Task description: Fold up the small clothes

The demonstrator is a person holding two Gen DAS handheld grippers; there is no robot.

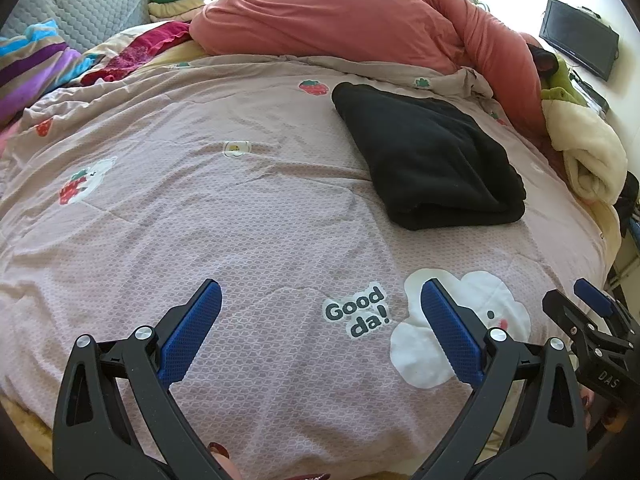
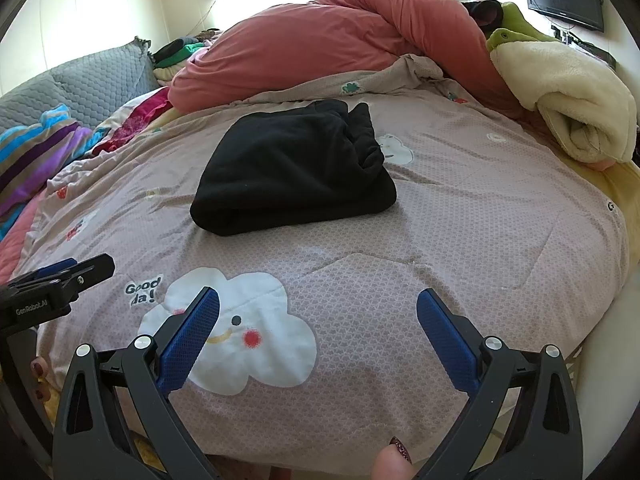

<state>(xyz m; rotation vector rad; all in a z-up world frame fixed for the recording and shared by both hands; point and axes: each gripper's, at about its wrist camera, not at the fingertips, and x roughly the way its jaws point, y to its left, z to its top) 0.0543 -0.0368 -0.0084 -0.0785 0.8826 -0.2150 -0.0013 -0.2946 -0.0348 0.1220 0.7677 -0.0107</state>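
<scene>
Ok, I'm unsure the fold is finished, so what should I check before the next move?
1. Black garment folded into a compact bundle: ok.
2. Garment lying fully on the pink patterned quilt, apart from the rolled cream blanket: ok.
3. Left tongs open and empty: ok.
4. Right tongs open and empty: ok.
5. Both tongs clear of the garment, near the bed's front edge: ok.
6. Another small garment within reach to fold: cannot tell.
</scene>
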